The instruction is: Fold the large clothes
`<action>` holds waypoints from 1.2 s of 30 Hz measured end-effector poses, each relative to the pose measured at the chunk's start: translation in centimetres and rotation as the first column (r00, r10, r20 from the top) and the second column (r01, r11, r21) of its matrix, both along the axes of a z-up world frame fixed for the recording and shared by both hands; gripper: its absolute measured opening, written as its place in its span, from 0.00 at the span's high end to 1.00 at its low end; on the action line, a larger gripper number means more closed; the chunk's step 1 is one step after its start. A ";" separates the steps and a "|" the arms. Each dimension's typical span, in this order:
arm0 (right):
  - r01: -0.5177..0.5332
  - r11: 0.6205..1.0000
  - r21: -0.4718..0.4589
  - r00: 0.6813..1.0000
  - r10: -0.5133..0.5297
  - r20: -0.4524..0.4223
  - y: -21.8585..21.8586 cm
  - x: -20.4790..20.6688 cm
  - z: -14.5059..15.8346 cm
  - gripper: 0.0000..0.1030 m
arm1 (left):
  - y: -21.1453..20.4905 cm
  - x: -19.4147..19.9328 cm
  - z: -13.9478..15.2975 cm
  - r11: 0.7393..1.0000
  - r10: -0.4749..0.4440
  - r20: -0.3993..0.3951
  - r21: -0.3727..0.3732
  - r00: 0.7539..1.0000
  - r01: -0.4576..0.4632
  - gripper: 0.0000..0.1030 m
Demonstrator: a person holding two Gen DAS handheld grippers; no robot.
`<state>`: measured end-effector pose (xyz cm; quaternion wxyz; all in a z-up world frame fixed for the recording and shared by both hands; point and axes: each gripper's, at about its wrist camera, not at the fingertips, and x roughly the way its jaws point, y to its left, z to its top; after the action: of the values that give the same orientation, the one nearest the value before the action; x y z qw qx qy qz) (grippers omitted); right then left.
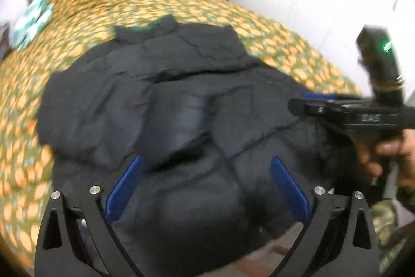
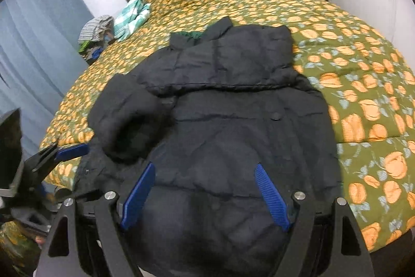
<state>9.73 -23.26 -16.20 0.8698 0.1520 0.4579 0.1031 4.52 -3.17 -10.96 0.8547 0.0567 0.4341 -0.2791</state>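
A large black puffer jacket (image 2: 233, 105) lies on the bed, collar at the far end, hem hanging at the near edge. Its right side is folded over the body and the left sleeve (image 2: 124, 116) is bunched at the left. It also shows in the left wrist view (image 1: 181, 105). My left gripper (image 1: 207, 160) is open just above the jacket's lower part, holding nothing. My right gripper (image 2: 205, 168) is open above the jacket's lower middle, holding nothing. The right gripper also shows from the side in the left wrist view (image 1: 306, 101); the left gripper shows at the left edge of the right wrist view (image 2: 70, 151).
The bed carries a green quilt with orange flowers (image 2: 363, 85). A folded teal-and-white cloth (image 2: 132, 17) lies at the far left of the bed. A pile of clothes (image 2: 96, 35) sits beside the bed by a blue curtain (image 2: 31, 64). White walls stand behind.
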 end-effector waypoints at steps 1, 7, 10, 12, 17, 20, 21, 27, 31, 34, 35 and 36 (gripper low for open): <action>-0.019 1.000 0.023 1.000 0.019 -0.005 0.7 0.3 0.0 0.21 | 1.2 0.2 0.2 0.999 0.034 0.001 -0.004 0.999 -0.034 0.04; -0.145 0.967 0.208 0.984 0.163 -0.073 6.8 4.2 -2.3 0.21 | 8.9 0.8 -0.2 0.952 0.305 -0.003 0.021 0.952 -0.305 0.04; -0.118 0.969 0.217 0.985 0.141 -0.097 8.9 6.2 -3.6 0.21 | 10.8 0.9 -0.9 0.922 0.388 -0.033 -0.006 0.921 -0.388 0.04; -0.043 0.975 0.218 0.988 0.074 -0.133 9.2 7.5 -4.7 0.21 | 11.4 0.6 -1.3 0.906 0.423 -0.038 -0.017 0.905 -0.424 0.04; 0.012 0.976 0.215 0.986 0.024 -0.165 10.3 9.3 -5.5 0.48 | 12.4 0.4 -2.3 0.889 0.458 -0.035 0.015 0.888 -0.458 0.04; -0.046 0.986 0.159 0.988 0.068 -0.140 10.9 9.8 -3.8 0.84 | 13.7 0.8 -2.6 0.874 0.486 -0.042 0.016 0.873 -0.485 0.04; -0.070 0.986 0.149 0.990 0.087 -0.115 10.7 9.9 -2.9 0.86 | 14.0 1.0 -2.5 0.868 0.496 -0.047 0.004 0.867 -0.496 0.04; -0.200 0.978 -0.059 0.960 0.208 0.189 10.2 14.4 6.9 0.88 | 15.1 2.5 -2.3 0.851 0.524 -0.042 -0.011 0.850 -0.525 0.04; -0.140 0.983 -0.122 0.941 0.170 0.294 6.7 20.7 11.1 0.88 | 14.9 4.1 -2.1 0.851 0.525 -0.027 -0.004 0.850 -0.526 0.04; -0.076 0.989 -0.125 0.946 0.111 0.303 3.1 25.4 11.0 0.88 | 14.2 5.6 -2.0 0.855 0.519 -0.022 0.002 0.855 -0.519 0.04; -0.055 0.990 -0.131 0.948 0.092 0.304 2.0 26.7 10.4 0.88 | 13.9 6.2 -2.0 0.857 0.516 -0.021 0.005 0.857 -0.516 0.04; -0.041 0.990 -0.134 0.953 0.079 0.293 0.7 27.9 9.6 0.88 | 13.6 6.8 -2.1 0.860 0.510 -0.020 0.010 0.860 -0.510 0.04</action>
<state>37.60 -22.56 -6.56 0.9331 0.0656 0.3320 0.1220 11.29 10.40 -13.02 0.8932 -0.0612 0.4434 -0.0429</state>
